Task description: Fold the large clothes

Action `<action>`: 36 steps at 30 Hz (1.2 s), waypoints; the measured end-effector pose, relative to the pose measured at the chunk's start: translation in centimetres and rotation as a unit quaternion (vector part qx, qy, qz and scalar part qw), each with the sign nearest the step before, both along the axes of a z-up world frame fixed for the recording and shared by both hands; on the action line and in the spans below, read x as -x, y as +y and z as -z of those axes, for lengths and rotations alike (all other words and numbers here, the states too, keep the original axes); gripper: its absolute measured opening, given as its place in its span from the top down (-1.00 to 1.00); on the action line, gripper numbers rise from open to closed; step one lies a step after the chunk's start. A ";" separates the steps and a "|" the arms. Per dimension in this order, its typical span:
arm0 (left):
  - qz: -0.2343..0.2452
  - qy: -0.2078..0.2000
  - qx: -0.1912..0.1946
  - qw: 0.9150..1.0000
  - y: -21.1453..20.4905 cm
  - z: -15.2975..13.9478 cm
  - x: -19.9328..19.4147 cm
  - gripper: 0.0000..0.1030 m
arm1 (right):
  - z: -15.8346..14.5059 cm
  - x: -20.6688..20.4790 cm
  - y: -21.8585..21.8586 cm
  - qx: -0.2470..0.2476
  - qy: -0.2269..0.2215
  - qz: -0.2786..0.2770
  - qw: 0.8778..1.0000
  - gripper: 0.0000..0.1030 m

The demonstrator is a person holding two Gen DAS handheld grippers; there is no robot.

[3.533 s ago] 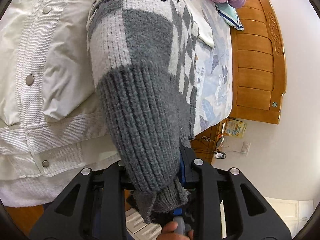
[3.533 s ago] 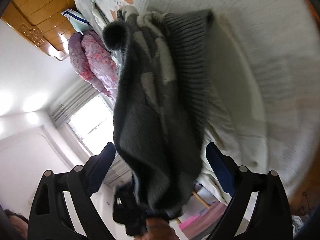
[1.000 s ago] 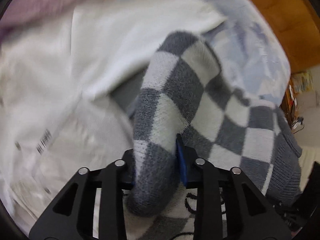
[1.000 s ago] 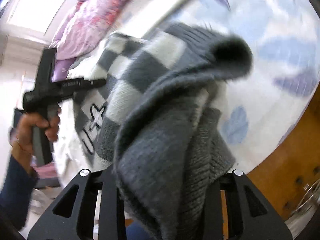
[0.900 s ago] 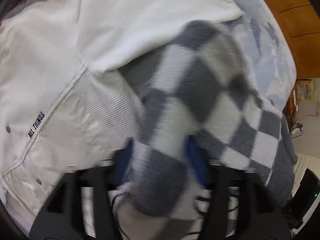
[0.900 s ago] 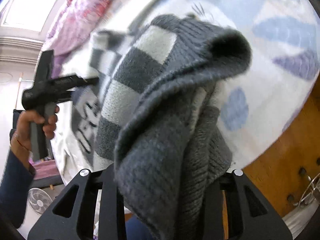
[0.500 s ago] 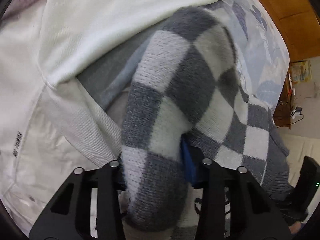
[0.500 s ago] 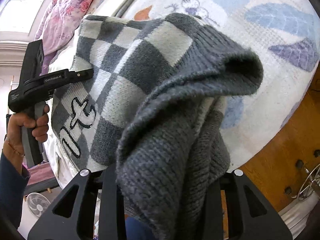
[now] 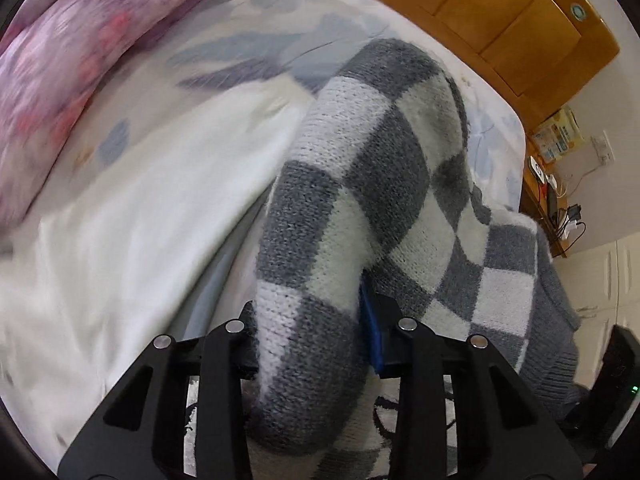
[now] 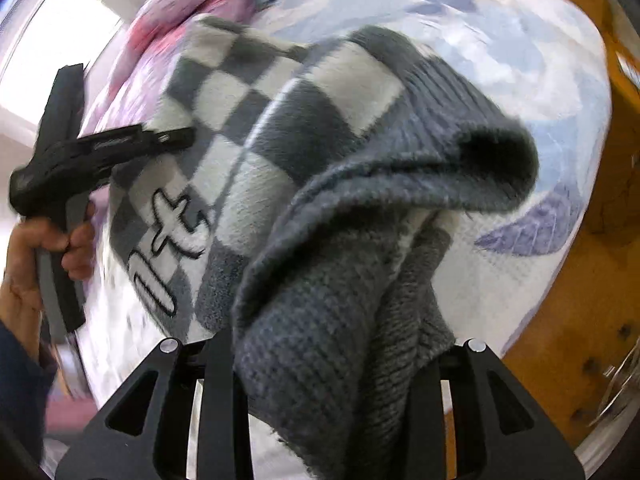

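In both claws, bunched checkered sweater (image 9: 360, 200).

A bed (image 9: 492, 116) with a leaf-printed sheet and wooden frame carried a white garment (image 9: 132, 232), a pink floral quilt (image 9: 80, 40) and part of the grey-and-white checkered sweater (image 9: 400, 184).

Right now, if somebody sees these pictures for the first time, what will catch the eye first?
The grey-and-white checkered sweater fills the middle of both views, bunched thickly in the jaws of the left gripper and the right gripper. Under it lies the pale bedsheet with blue leaf prints, with a pink floral quilt at the upper left and a wooden headboard at the upper right.
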State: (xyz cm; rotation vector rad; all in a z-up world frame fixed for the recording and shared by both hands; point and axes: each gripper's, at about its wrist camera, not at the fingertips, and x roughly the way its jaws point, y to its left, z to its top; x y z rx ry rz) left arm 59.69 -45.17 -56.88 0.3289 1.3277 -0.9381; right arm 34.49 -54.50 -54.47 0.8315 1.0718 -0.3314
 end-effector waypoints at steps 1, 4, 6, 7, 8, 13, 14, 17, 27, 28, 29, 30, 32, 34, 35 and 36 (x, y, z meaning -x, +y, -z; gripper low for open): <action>0.014 -0.002 -0.009 1.000 -1.4 1.1 -0.2 0.32 | 1.5 -0.2 -0.6 -0.001 0.009 0.012 1.000 0.43; 0.035 -0.024 -0.048 0.998 -4.6 4.9 0.1 0.26 | 7.4 -0.3 -1.7 -0.022 0.065 0.046 0.997 0.39; 0.054 -0.063 -0.085 0.993 -5.9 7.6 1.1 -0.08 | 10.6 0.2 -2.3 -0.042 0.101 0.082 0.991 0.19; 0.044 -0.095 -0.088 0.991 -6.1 7.6 1.2 -0.51 | 11.0 0.9 -2.5 -0.045 0.101 0.099 0.989 -0.03; 0.033 -0.112 -0.094 0.989 -5.6 7.6 1.0 -0.77 | 11.0 1.3 -2.3 -0.039 0.103 0.100 0.989 -0.09; -0.008 -0.079 -0.075 0.994 -3.6 7.1 -0.4 -0.77 | 11.0 2.5 -1.6 -0.045 0.100 0.089 0.990 -0.15; -0.011 -0.083 -0.073 0.994 -3.1 6.4 -0.5 -0.77 | 11.1 2.4 -1.7 -0.047 0.102 0.085 0.990 -0.15; -0.039 -0.093 -0.066 0.993 -1.3 4.2 0.1 -0.77 | 10.1 2.9 -2.3 -0.034 0.123 0.048 0.991 -0.15; -0.195 -0.015 -0.060 0.979 5.4 2.3 4.7 -0.77 | 0.5 3.3 1.0 0.123 0.100 -0.197 0.968 -0.18; -0.198 -0.006 -0.068 0.978 5.1 3.3 4.8 -0.77 | 0.2 2.3 1.7 0.134 0.091 -0.215 0.963 -0.18; -0.198 -0.014 -0.086 0.976 4.8 4.1 4.9 -0.77 | -0.1 1.5 2.3 0.153 0.076 -0.246 0.954 -0.18; -0.191 -0.027 -0.102 0.976 4.2 4.9 4.8 -0.78 | 0.3 0.8 2.3 0.169 0.064 -0.267 0.947 -0.18; -0.188 -0.034 -0.111 0.975 3.6 5.8 4.3 -0.87 | 2.5 -1.4 1.8 0.175 0.054 -0.291 0.939 -0.19; -0.194 -0.022 -0.107 0.975 3.7 6.2 3.4 -0.90 | 5.6 -2.6 1.3 0.147 0.068 -0.306 0.938 -0.19; -0.195 -0.016 -0.106 0.975 3.6 6.6 3.1 -0.92 | 8.0 -2.5 0.7 0.136 0.089 -0.310 0.937 -0.19; -0.196 -0.011 -0.104 0.975 3.7 6.9 2.8 -0.92 | 9.9 -2.1 0.9 0.134 0.109 -0.319 0.932 -0.19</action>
